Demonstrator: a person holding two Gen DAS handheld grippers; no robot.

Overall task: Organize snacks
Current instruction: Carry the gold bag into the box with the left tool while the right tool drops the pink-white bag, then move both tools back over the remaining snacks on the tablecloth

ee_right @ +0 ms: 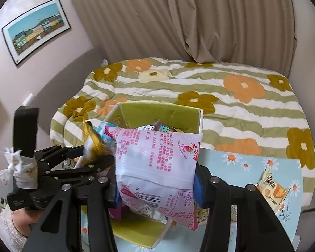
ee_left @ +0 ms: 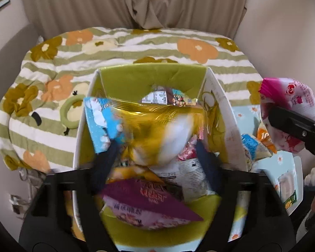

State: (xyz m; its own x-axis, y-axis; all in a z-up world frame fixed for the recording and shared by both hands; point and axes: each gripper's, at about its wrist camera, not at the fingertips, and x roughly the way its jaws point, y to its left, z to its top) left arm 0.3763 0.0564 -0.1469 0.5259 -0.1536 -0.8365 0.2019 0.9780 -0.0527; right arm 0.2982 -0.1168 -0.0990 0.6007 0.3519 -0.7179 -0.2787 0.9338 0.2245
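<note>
A white box with a green lining holds several snack packets, among them a purple one and a light-blue one. My left gripper hangs over the box with its jaws wide. A blurred yellow-gold packet lies between its fingers, and the pads do not press on it. My right gripper is shut on a pink-and-white packet just above the box's near right corner. The left wrist view shows that packet at the right edge.
The box stands on a light-blue daisy-print surface. A cake packet lies on it to the right, with orange and blue packets beside the box. Behind is a bed with a flowered striped quilt and a beige curtain.
</note>
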